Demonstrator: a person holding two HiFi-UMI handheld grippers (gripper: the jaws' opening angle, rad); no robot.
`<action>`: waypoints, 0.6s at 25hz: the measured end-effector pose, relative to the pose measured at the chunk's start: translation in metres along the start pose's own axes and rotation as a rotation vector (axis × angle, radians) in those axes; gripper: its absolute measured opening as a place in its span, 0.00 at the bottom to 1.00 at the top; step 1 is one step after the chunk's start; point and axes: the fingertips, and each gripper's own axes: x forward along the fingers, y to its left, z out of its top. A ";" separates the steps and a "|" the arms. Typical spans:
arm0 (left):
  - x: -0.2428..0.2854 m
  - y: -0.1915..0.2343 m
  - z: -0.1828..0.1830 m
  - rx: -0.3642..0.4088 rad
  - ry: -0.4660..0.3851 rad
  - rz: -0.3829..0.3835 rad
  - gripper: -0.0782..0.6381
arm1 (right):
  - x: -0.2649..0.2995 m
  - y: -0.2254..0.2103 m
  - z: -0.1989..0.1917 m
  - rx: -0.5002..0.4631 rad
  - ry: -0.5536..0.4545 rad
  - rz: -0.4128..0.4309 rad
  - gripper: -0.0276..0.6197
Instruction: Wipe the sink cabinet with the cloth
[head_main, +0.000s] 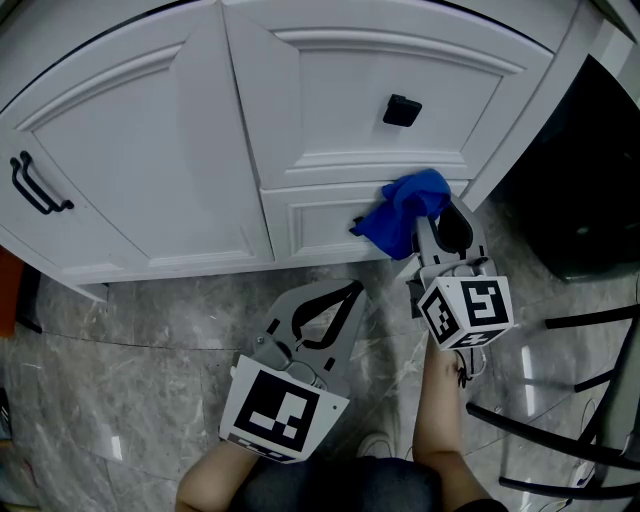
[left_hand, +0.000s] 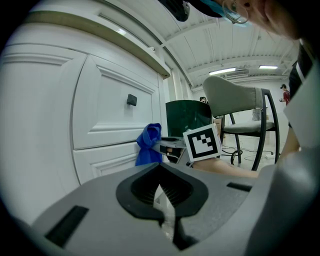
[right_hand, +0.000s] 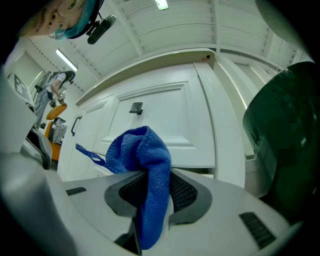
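The head view looks steeply down from above the person, with the cabinet (head_main: 150, 170) across the top and the floor (head_main: 150, 320) below. The left gripper view sits low and further back, angled up, with the cabinet front at 9 o'clock. The right gripper view sits close to the cabinet, tilted up toward the ceiling (right_hand: 165, 30). All three views share the black knob (head_main: 401, 110). The head and left gripper views also share the right gripper (left_hand: 170, 146).

a home-style fitting set up in a large hall: a white sink cabinet (head_main: 150, 170) with panelled doors, a square black knob (head_main: 401, 110) and a black bar handle (head_main: 35, 185) stands on a glossy grey marble-look floor (head_main: 150, 320). the left gripper view shows a high white ceiling (left_hand: 240, 47) with strip lights (left_hand: 222, 71) and a grey chair (left_hand: 235, 95).
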 end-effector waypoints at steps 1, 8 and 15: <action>0.000 0.000 0.000 -0.001 0.001 0.000 0.11 | 0.000 -0.002 0.000 0.000 0.000 -0.004 0.23; 0.001 -0.001 0.000 0.002 0.003 -0.001 0.11 | -0.003 -0.011 -0.001 -0.001 0.003 -0.026 0.23; 0.003 -0.002 0.000 0.004 0.006 -0.003 0.12 | -0.006 -0.022 -0.003 0.007 0.002 -0.053 0.22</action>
